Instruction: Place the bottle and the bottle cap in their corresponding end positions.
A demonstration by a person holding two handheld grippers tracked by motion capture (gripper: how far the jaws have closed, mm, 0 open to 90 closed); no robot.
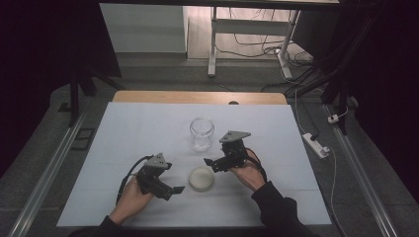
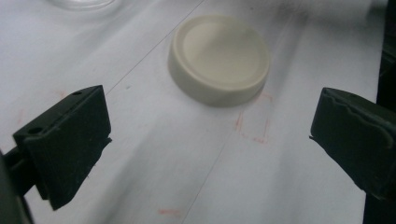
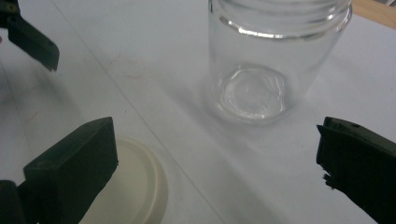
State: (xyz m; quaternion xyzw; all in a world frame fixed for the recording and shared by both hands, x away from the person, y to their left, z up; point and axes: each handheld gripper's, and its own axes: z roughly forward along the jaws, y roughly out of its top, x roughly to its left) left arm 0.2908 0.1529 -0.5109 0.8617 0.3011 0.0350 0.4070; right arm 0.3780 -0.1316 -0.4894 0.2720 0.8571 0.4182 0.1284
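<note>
An empty clear glass jar (image 1: 201, 132) (image 3: 275, 60) stands upright, without a lid, in the middle of the white mat (image 1: 123, 138). Its cream round lid (image 1: 201, 177) (image 2: 219, 56) (image 3: 135, 182) lies flat on the mat just in front of it. My left gripper (image 1: 174, 177) (image 2: 210, 126) is open, a little left of the lid and aimed at it, holding nothing. My right gripper (image 1: 222, 157) (image 3: 217, 149) is open too, right of the lid and facing the jar, with one jaw over the lid's edge. In the right gripper view, a jaw of the left gripper (image 3: 32, 39) shows at the top left.
The mat covers a wooden table whose back edge (image 1: 197, 96) shows behind it. Faint red marks (image 2: 254, 126) lie on the mat beside the lid. On the floor to the right sits a power strip (image 1: 316, 144), and a desk frame with cables (image 1: 247, 34) stands beyond.
</note>
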